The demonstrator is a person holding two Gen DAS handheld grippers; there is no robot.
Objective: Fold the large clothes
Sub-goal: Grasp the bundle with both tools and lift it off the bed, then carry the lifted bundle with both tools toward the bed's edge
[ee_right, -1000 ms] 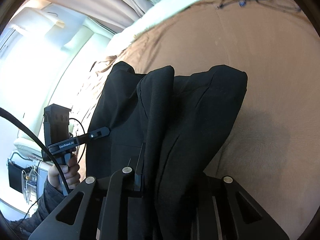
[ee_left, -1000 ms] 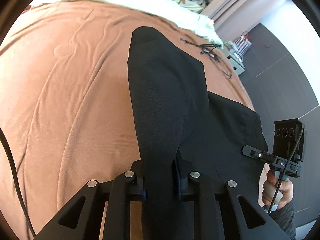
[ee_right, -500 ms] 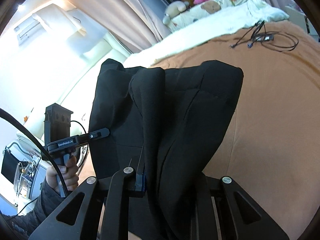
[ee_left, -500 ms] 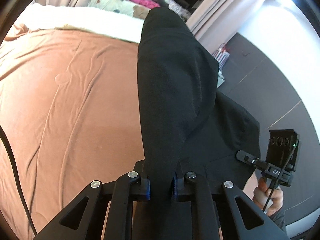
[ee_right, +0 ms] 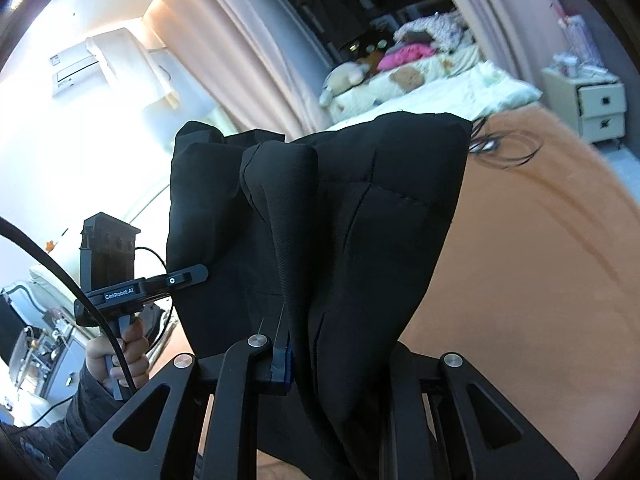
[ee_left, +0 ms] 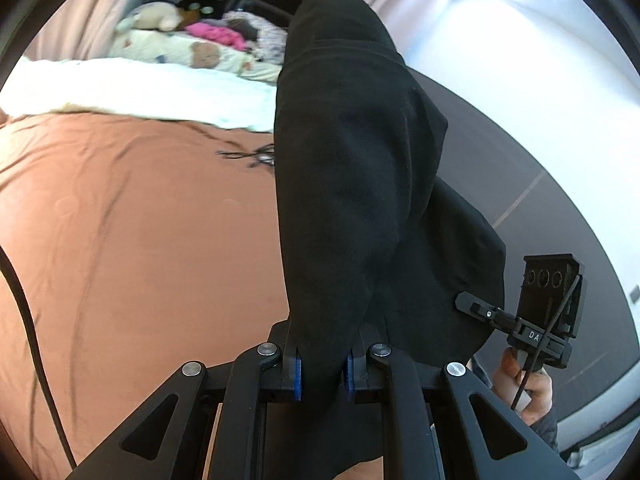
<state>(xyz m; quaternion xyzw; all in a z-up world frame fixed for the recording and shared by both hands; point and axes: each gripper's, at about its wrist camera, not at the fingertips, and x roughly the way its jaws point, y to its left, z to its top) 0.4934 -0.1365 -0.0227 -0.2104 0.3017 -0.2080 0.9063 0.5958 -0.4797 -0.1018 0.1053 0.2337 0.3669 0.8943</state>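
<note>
A large black garment (ee_left: 352, 168) hangs lifted above the brown bedspread (ee_left: 140, 240). My left gripper (ee_left: 322, 364) is shut on one bunched edge of it, with blue pads on both sides of the cloth. In the right wrist view the same garment (ee_right: 360, 232) drapes in folds over my right gripper (ee_right: 320, 360), which is shut on another edge; its right finger is hidden under cloth. Each view shows the other gripper beside the garment, the right one (ee_left: 480, 312) and the left one (ee_right: 188, 278), with fingers against the fabric.
A white duvet (ee_left: 132, 88) and pillows with soft toys (ee_left: 160, 20) lie at the bed's head. Black cables (ee_right: 500, 146) lie on the bedspread. A white bedside drawer unit (ee_right: 600, 104) stands at the right. Curtains (ee_right: 248, 52) hang behind.
Both grippers have risen and tilted up, lifting the garment off the bedspread. The far end of the room has come into view behind it.
</note>
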